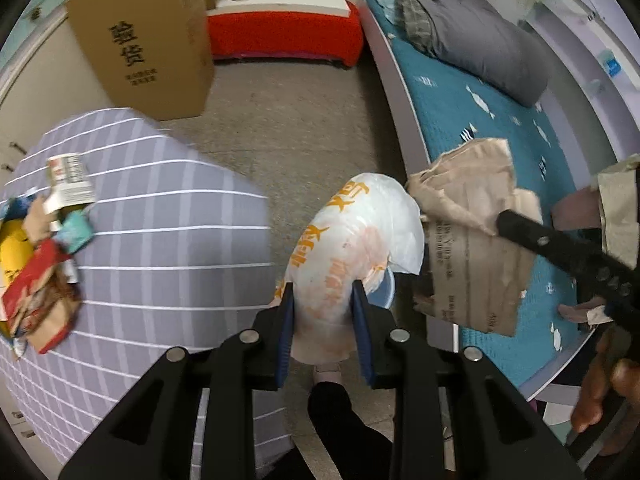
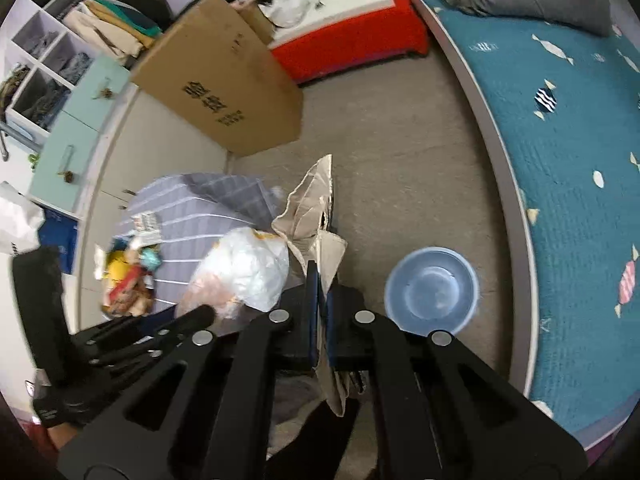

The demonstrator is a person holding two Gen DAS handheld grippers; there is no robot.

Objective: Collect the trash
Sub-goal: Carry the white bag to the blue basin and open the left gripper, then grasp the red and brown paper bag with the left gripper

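Left claw (image 1: 323, 300) grips a plastic bag (image 1: 352, 248), right claw (image 2: 319, 280) pinches torn cardboard (image 2: 314, 204), apparently bound for the trash pile (image 1: 36, 264).

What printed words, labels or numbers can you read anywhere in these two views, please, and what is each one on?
"验货": large black characters on the cardboard box; the smaller line beneath is too small to read.
Orange characters on the white plastic bag: crumpled and turned, not legible.
Black print on the torn brown cardboard piece: too blurred.
Print on the small packet on the trash pile: too small.
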